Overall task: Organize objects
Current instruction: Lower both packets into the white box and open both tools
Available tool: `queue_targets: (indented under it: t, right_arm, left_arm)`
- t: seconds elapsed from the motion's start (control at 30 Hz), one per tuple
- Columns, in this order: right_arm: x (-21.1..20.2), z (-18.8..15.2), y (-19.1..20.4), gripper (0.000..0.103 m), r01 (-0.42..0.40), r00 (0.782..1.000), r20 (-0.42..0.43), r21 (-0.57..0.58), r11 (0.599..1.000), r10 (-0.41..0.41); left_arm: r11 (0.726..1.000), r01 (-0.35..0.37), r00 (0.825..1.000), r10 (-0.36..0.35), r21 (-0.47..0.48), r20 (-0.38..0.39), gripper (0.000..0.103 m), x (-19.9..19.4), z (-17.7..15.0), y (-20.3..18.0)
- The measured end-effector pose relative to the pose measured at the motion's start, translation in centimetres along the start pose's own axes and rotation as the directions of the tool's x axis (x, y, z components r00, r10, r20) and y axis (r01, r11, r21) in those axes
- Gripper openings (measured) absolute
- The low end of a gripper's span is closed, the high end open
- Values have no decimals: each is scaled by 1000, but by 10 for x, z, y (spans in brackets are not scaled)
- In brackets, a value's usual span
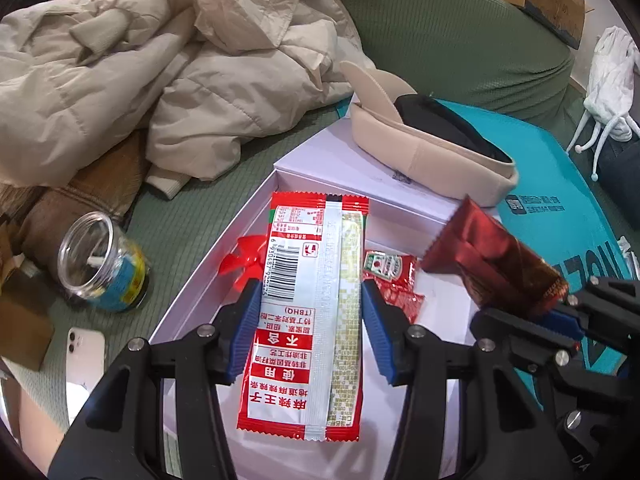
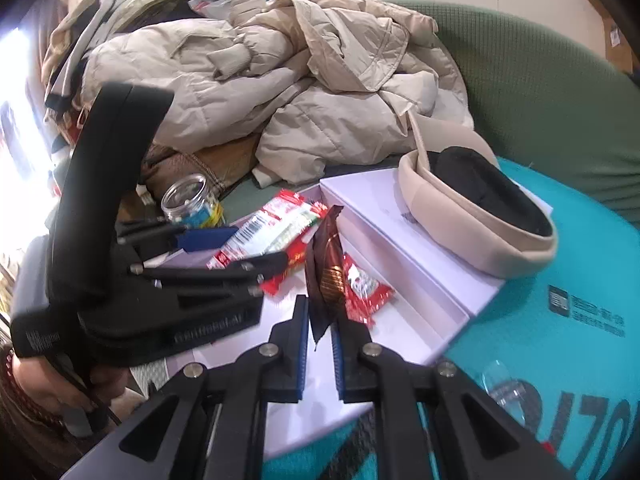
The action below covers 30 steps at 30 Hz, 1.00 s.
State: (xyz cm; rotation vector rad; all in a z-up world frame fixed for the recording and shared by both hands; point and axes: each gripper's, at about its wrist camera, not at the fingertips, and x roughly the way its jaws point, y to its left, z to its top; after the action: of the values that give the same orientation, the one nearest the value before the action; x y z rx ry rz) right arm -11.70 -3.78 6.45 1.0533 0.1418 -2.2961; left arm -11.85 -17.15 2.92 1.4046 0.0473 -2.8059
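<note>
My left gripper is shut on a long red-and-white snack packet and holds it over the open white box. In the right wrist view the packet sits between the left gripper's fingers. My right gripper is shut on a dark red foil packet, held edge-on over the box; it shows in the left wrist view at the right. A red ketchup sachet lies in the box, with a red bow at its left.
A beige cap with black lining rests on the box lid. A clear jar and a white phone lie on the green sofa. A beige coat is piled behind. A teal bag lies under the box.
</note>
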Motion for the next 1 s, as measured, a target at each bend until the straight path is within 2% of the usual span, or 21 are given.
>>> queue_targets:
  t: [0.07,0.13,0.3,0.43,0.5,0.8,0.9,1.0]
  right_arm:
    - [10,8,-4,10,6,1000,-3,-2,1000,-6]
    - [20,16,-9,10,48,999,-3,1,999,-48]
    - [38,28,-22,10,26,1000,-10,15,1000,-26]
    - [46,22,-30,10,-24,999,-33,36,999,25]
    - [51,16,-30,10,-33,997,-61,42,999,35]
    - [59,-2,-19,10,-71,988,-135,42,997,76]
    - [64,-6,-18,10,-89,981,-166,49,995,96]
    - [69,-12,-18,10,-99,974,-195,72,993,111]
  left_arm:
    - [1000,-1,1000,1,5,-3,48,8,5,2]
    - [1000,-5,1000,4,17,17,48,12,9,2]
    - [999,-9,999,8,31,34,48,22,17,7]
    - [999,33,999,-32,23,-15,48,32,6,9]
    - [999,33,999,-33,-8,-33,49,35,2,12]
    - [999,43,990,-44,-10,-135,49,50,-12,13]
    - [995,94,982,-99,-37,-161,49,52,-14,17]
    - [994,103,980,-107,-32,-165,49,51,-16,17]
